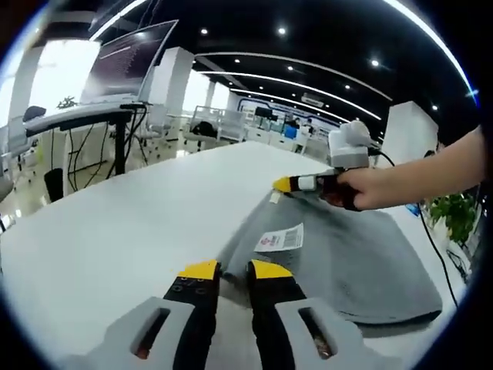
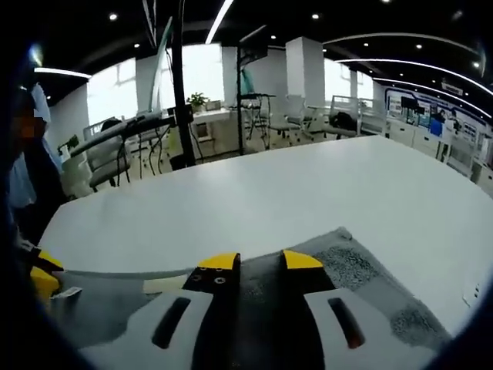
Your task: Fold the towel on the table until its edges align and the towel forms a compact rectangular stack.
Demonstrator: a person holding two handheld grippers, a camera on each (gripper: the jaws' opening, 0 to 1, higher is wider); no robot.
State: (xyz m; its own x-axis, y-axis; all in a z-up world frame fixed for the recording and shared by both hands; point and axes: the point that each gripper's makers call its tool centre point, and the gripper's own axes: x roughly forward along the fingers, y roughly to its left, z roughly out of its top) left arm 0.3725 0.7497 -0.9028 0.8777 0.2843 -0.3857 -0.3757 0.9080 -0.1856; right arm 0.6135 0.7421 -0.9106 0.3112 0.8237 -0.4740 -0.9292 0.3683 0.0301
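Observation:
A grey towel [image 1: 347,258] with a white label [image 1: 281,237] lies on the white table [image 1: 115,231]. My left gripper [image 1: 234,270] is at the towel's near corner, and its yellow-tipped jaws are shut on the edge of the cloth. A hand holds my right gripper [image 1: 285,183] at the far corner of the towel, pinching that corner. In the right gripper view the grey towel [image 2: 362,281] runs between the jaws of the right gripper [image 2: 260,262], which is shut on it. The left gripper [image 2: 42,274] sits at the left edge of that view, on the towel's other corner.
The white table [image 2: 269,193] stretches wide beyond the towel. Desks, chairs and a monitor [image 1: 127,62] stand past the table's far edge. A cable [image 1: 435,247] trails off the right gripper, near a potted plant [image 1: 454,216]. A person stands at the left [image 2: 27,177].

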